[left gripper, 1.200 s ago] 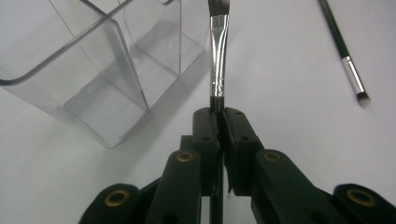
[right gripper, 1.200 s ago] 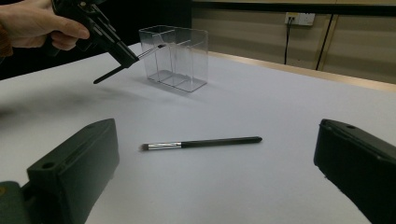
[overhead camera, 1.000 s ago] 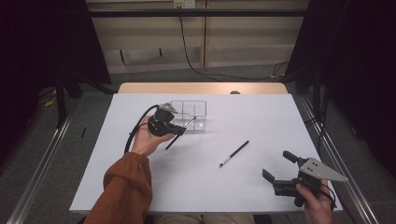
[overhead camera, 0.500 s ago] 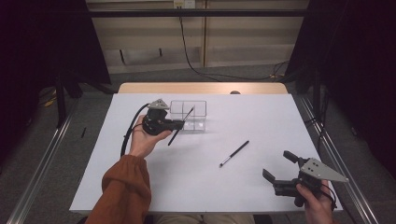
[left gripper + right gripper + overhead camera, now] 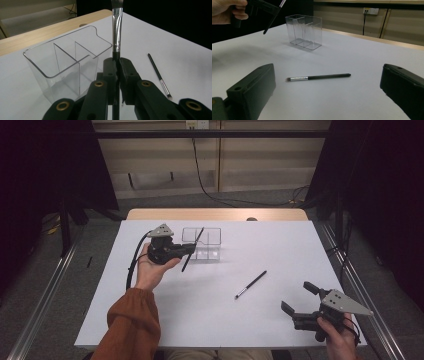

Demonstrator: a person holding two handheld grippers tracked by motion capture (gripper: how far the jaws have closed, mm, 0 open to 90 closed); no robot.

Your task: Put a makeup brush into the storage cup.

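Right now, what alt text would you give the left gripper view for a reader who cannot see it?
The left gripper is shut on a makeup brush, held upright with its bristle end up, beside a clear three-part organizer on a white table. A second brush lies flat on the table to the right.

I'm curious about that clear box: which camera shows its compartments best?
The left gripper view: the clear box is close, its dividers plain. The right gripper view shows it farther off; the high view shows it small.
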